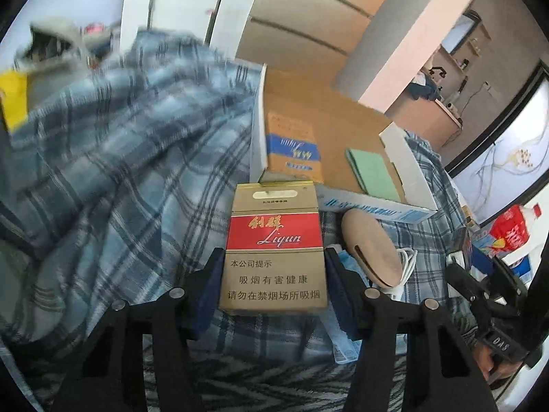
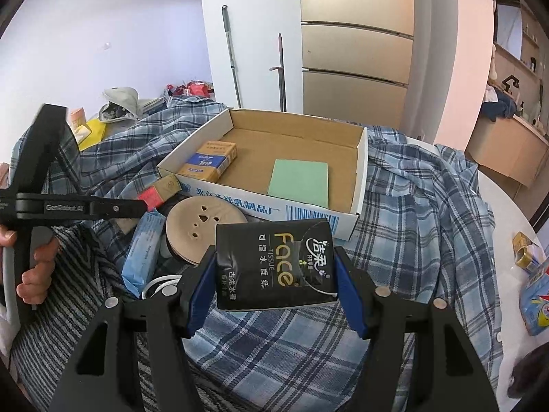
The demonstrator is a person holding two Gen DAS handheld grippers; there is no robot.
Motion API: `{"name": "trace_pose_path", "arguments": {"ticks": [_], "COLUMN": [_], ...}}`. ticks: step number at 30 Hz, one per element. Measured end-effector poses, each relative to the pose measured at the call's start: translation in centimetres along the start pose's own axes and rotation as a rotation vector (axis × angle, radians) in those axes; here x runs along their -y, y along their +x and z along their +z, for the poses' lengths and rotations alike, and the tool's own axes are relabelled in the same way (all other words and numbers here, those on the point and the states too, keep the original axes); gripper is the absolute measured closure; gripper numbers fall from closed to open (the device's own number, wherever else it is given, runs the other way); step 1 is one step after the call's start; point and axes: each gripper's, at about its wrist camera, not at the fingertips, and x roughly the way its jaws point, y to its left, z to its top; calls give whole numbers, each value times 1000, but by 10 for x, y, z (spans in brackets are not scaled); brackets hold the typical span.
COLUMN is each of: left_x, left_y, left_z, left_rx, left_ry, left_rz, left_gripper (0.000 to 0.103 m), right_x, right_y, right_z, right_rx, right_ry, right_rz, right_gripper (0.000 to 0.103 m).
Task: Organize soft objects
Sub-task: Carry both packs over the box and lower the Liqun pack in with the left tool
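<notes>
Item, left claw (image 1: 272, 271): pinching a gold-and-red cigarette pack (image 1: 272, 243) by its two long sides, blue pads flat against the card, the pack raised over the plaid shirt (image 1: 120, 171) and just short of the near wall of the cardboard tray (image 1: 377, 202); item, right claw (image 2: 274, 274): pinching a black tissue pack (image 2: 274, 264) across its width, film dimpled at the left pad, likewise poised over the shirt and just before the tray's front wall (the printed one); item, the tray: open-topped, holding a blue-and-orange box (image 2: 209, 159) in its far-left corner and a green pad (image 2: 300, 182) lying flat near the front right, with bare cardboard between and behind them; item, loose goods beside the tray: a round wooden disc (image 2: 200, 230), a pale blue packet (image 2: 144, 250), a white cable (image 2: 161, 283), all resting on the cloth; judged step: carry each held pack over the front wall and set it down inside; advice: lift clear of the wall before moving forward, since a snagged corner would shove the light tray across the cloth; aim for the bare floor, not onto the pad or box; keep the tissue pack's grip gentle, as it squashes readily and may slip sideways; lower until it rests, then spread the pads; bring the hands in one at a time to avoid crowding.
</notes>
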Motion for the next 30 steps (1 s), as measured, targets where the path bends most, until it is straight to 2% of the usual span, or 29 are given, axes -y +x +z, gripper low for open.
{"name": "trace_pose_path", "arguments": {"ticks": [4, 9, 13, 21, 24, 28, 30], "left_x": [16, 39, 49, 60, 70, 82, 90], "left_y": [-21, -52, -67, -83, -91, -96, -101], "left_z": [-5, -21, -29, -27, -27, -13, -4], "left_rx": [129, 341, 434, 438, 456, 437, 460], "left_ry": [101, 223, 277, 262, 284, 292, 310], "left_rz": [38, 82, 96, 86, 107, 82, 99], "left_gripper": [44, 44, 44, 44, 44, 44, 44], "right_x": [0, -3, -5, -8, -4, 0, 3], "right_y": [-7, -27, -42, -53, -57, -60, -63], "right_z": [0, 0, 0, 3, 7, 20, 30], "right_rx": [38, 151, 246, 291, 290, 272, 267], "right_ry": [-1, -13, -18, -13, 13, 49, 68], "right_rz": [-2, -25, -46, -83, -72, -98, -85], "right_gripper": [40, 40, 40, 40, 40, 40, 40]}}
